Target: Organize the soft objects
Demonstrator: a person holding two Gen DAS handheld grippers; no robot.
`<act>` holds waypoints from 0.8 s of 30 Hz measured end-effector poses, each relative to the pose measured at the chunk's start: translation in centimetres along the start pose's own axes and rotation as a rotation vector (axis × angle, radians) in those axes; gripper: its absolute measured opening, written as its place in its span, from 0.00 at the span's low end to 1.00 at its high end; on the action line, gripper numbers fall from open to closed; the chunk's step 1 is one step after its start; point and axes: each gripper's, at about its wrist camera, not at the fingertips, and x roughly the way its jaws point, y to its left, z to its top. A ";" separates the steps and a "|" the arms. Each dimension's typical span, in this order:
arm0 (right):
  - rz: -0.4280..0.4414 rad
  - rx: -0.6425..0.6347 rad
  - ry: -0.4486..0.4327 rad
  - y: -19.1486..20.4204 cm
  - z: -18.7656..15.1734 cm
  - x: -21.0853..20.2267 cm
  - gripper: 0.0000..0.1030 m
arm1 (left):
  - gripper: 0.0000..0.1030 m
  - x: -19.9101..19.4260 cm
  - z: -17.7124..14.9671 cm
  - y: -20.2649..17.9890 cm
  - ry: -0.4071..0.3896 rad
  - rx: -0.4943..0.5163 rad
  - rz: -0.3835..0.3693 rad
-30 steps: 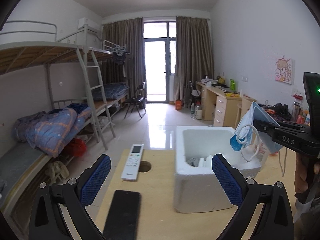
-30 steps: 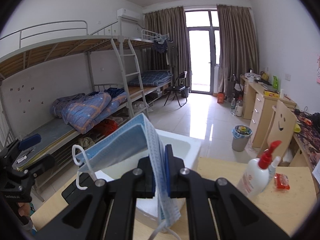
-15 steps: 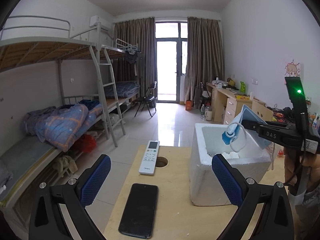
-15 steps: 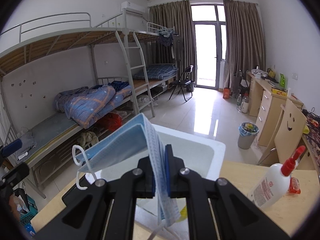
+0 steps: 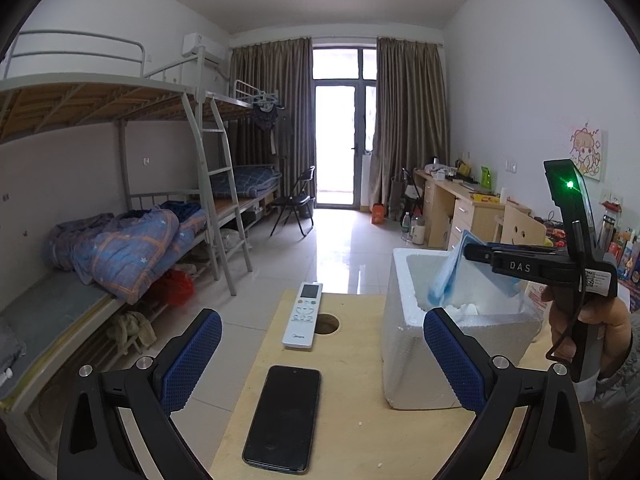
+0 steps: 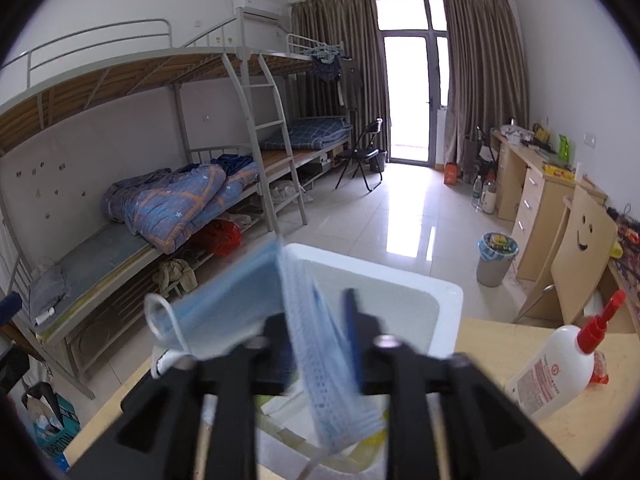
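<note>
The blue face mask (image 6: pixel 256 304) hangs over the open foam box (image 6: pixel 436 300), draped against the right gripper (image 6: pixel 320 344), whose fingers have parted enough to drop it inside. At the left view's six o'clock, the left gripper (image 5: pixel 320 354) waits wide open and empty above the table (image 5: pixel 352 432), phone (image 5: pixel 282 414) and remote (image 5: pixel 303 314) untouched since they are hard.

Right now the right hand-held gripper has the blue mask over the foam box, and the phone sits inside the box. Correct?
Not quite. The phone lies on the wooden table, outside the foam box, as the left wrist view shows. The right hand-held gripper does have the blue mask over the box.
</note>
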 end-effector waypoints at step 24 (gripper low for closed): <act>0.003 -0.026 -0.073 0.4 0.3 -4.8 0.77 | 0.98 -2.4 0.2 -1.8 -0.026 0.024 -0.052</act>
